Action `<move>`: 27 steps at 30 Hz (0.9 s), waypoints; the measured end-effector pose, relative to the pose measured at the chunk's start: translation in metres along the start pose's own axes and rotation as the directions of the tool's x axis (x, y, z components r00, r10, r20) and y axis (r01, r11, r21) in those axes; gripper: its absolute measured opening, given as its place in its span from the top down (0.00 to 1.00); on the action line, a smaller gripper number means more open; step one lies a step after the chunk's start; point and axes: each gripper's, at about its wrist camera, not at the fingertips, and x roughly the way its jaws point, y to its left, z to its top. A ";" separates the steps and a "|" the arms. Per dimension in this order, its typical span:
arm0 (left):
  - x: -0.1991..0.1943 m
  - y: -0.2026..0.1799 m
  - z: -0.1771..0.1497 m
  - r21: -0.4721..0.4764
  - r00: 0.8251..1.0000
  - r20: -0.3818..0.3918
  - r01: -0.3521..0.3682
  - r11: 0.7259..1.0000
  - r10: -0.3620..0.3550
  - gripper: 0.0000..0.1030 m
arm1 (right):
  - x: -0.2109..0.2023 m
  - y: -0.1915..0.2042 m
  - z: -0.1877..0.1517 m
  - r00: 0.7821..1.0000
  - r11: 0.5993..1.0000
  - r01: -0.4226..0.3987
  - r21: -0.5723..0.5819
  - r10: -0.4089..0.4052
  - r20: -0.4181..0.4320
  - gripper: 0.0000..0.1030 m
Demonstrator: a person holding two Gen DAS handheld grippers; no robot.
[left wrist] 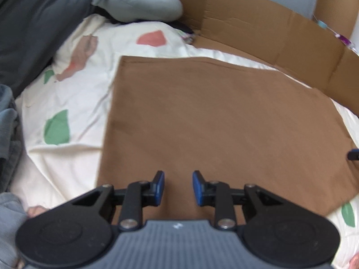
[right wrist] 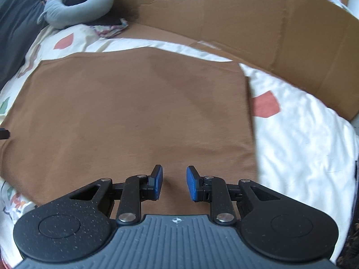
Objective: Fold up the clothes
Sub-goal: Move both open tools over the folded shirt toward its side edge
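Observation:
A brown garment [left wrist: 224,121] lies flat and smooth on the bed, folded to a broad rectangle. My left gripper [left wrist: 178,187] hovers over its near edge toward the left side, blue pads [left wrist: 159,185] apart, and I see only flat cloth in the gap. In the right wrist view the same brown garment [right wrist: 134,116] fills the middle. My right gripper [right wrist: 174,183] hangs over its near edge toward the right side, pads [right wrist: 193,183] apart with nothing pinched. A dark tip of the right gripper [left wrist: 353,154] shows at the left wrist view's right edge.
A white duvet [left wrist: 74,103] with green and red leaf prints covers the bed. A cardboard wall [right wrist: 258,27] runs along the far and right sides. A grey neck pillow [right wrist: 76,11] and dark bedding [left wrist: 33,29] lie at the far left. Grey clothes [left wrist: 9,130] are heaped at left.

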 end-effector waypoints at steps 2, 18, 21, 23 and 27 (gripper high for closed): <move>0.002 -0.006 -0.003 0.011 1.000 -0.010 0.018 1.000 -0.018 0.72 | 0.003 0.008 -0.002 1.000 1.000 -0.013 -0.010 0.013 -0.008 0.71; -0.011 0.017 -0.023 0.043 0.996 -0.058 -0.058 0.997 0.061 0.67 | -0.005 -0.020 -0.035 0.990 0.993 0.116 -0.024 -0.118 -0.082 0.71; -0.018 0.014 -0.022 0.027 0.998 -0.050 -0.028 0.999 0.029 0.68 | -0.013 -0.025 -0.037 0.989 0.993 0.121 0.003 -0.120 -0.083 0.71; -0.021 0.006 -0.021 0.034 0.999 -0.046 0.008 0.999 -0.007 0.68 | -0.018 -0.024 -0.037 0.990 0.993 0.114 0.015 -0.112 -0.081 0.71; -0.023 -0.018 -0.022 0.047 0.995 -0.047 0.086 0.995 -0.084 0.68 | -0.022 -0.008 -0.035 0.995 0.998 0.066 0.003 -0.065 -0.072 0.71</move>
